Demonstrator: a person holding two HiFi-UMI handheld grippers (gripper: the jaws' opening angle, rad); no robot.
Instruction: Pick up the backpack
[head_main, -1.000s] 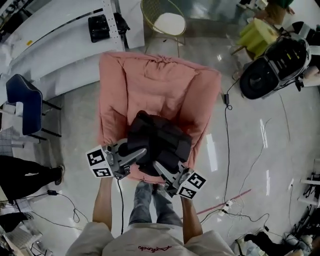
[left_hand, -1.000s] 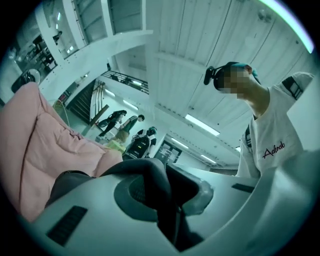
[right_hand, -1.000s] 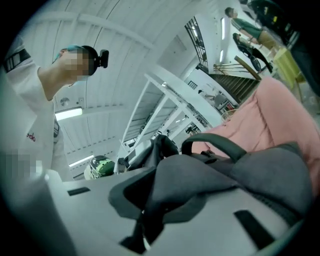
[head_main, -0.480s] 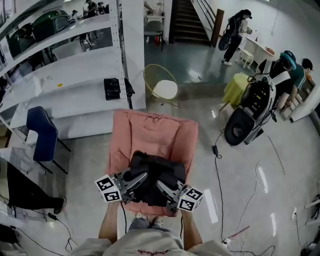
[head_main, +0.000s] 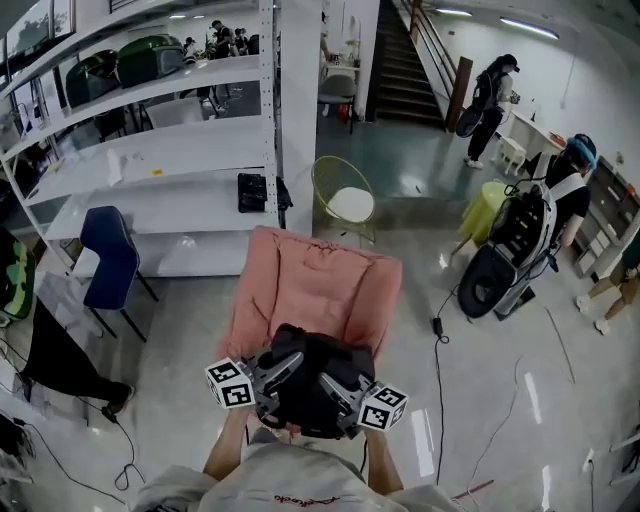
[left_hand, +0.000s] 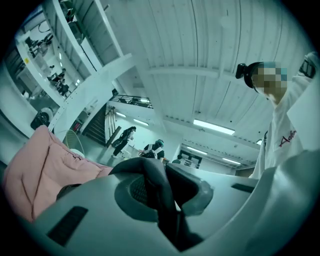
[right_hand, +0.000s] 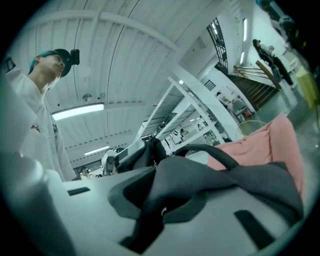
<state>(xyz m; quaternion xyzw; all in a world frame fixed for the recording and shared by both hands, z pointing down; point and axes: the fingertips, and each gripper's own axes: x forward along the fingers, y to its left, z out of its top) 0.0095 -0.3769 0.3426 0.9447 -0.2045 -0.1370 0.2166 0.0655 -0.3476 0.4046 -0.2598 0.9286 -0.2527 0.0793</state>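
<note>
Black backpack (head_main: 330, 355) is held between your 2 grippers, over the 6 o'clock edge of the pink chair (head_main: 320, 280). Your left gripper (head_main: 290, 362) pinches a fabric fold on its 9 o'clock side, and your right gripper (head_main: 328, 382) pinches fabric at 3 o'clock.

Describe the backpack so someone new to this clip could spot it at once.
Start at the pink seat mid-floor. At its near end, the left gripper and right gripper clamp the backpack. It is the only black bundle against the pink.
</note>
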